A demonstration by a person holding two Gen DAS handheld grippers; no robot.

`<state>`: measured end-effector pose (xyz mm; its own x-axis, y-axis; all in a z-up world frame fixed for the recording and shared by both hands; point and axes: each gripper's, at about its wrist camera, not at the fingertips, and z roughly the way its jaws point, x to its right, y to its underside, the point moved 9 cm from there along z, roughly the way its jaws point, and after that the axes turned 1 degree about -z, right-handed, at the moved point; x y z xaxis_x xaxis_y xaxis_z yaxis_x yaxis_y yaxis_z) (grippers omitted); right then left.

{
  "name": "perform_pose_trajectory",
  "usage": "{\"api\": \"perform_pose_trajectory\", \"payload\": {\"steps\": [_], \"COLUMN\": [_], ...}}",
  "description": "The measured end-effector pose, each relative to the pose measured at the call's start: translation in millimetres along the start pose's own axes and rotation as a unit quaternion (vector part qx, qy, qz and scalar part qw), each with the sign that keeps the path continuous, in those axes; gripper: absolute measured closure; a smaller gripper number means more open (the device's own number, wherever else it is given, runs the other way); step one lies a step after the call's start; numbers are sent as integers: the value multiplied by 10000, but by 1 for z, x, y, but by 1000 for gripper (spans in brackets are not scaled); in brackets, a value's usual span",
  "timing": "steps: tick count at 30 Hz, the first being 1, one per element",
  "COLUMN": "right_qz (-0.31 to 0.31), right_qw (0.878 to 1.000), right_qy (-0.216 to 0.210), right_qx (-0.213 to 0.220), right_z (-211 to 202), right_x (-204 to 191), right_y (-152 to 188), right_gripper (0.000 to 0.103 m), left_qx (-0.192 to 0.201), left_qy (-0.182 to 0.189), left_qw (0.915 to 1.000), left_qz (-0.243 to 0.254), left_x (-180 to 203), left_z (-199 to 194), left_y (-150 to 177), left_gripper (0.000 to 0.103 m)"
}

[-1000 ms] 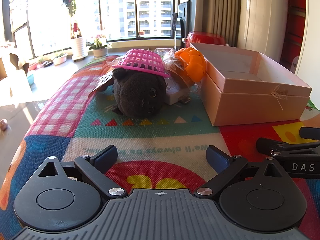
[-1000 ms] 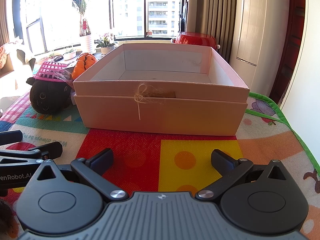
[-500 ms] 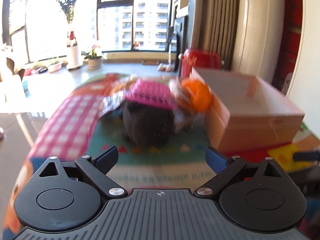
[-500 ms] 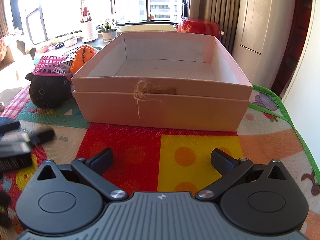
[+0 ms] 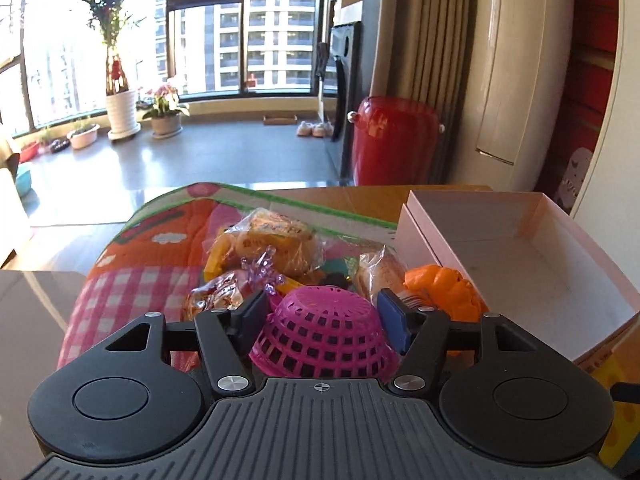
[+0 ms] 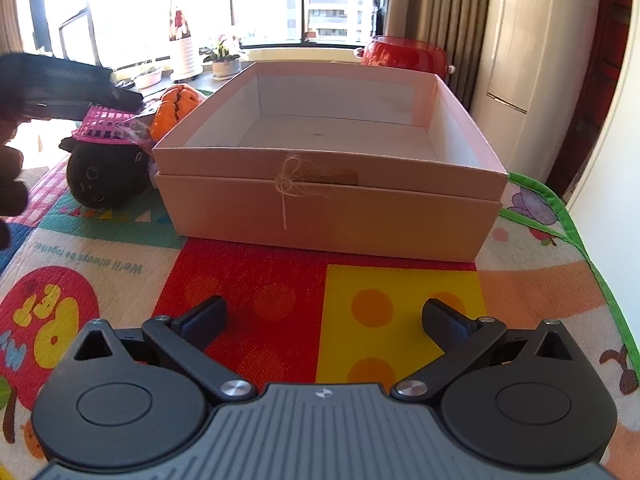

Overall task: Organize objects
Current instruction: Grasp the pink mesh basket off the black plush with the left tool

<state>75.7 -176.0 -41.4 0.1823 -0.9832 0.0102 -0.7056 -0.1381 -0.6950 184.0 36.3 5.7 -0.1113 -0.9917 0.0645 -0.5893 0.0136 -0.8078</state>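
In the left wrist view my left gripper (image 5: pixel 323 312) is open, its fingers on either side of an upturned pink plastic basket (image 5: pixel 324 332); I cannot tell if the pads touch it. The basket rests on a black plush toy (image 6: pixel 105 174), seen in the right wrist view with the left gripper (image 6: pixel 120 98) over it. An orange toy (image 5: pixel 444 292) lies to the right, against the open pink box (image 5: pixel 520 256). Bagged snacks (image 5: pixel 272 240) lie behind. My right gripper (image 6: pixel 324 316) is open and empty over the mat, in front of the pink box (image 6: pixel 328 208).
A colourful play mat (image 6: pixel 256 292) covers the table. The box interior (image 6: pixel 340 132) holds nothing. Beyond the table's far edge stand a red container (image 5: pixel 392 140), potted plants (image 5: pixel 120 108) and curtains by the window.
My left gripper has risen and moved forward from the mat to straddle the pink basket from above. My right gripper has lifted slightly and stays open.
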Motion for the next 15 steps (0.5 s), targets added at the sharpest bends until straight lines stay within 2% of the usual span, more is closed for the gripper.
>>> {"api": "perform_pose_trajectory", "payload": {"steps": [2, 3, 5, 7, 11, 15], "right_qz": [-118, -131, -169, -242, -504, -1178], "right_qw": [9997, 9997, 9982, 9960, 9936, 9829], "right_qy": [-206, -171, 28, 134, -507, -946], "right_qx": [-16, 99, 575, 845, 872, 1048], "right_z": [-2, -6, -19, -28, -36, -39], "right_x": [-6, -7, -11, -16, -54, -115], "right_y": [-3, -6, -17, -27, -40, -47], "right_gripper": [0, 0, 0, 0, 0, 0], "left_qx": [51, 109, 336, 550, 704, 578], "left_qy": [152, 259, 452, 670, 666, 522], "left_qw": [9997, 9991, 9968, 9935, 9918, 9928], "left_qz": [-183, -324, -563, -733, -832, -906], "left_x": [-7, -12, -21, -31, -50, -74], "left_z": [-5, -14, -37, -66, -117, -140], "left_y": [1, 1, 3, 8, 31, 60], "left_gripper": [39, 39, 44, 43, 43, 44]}}
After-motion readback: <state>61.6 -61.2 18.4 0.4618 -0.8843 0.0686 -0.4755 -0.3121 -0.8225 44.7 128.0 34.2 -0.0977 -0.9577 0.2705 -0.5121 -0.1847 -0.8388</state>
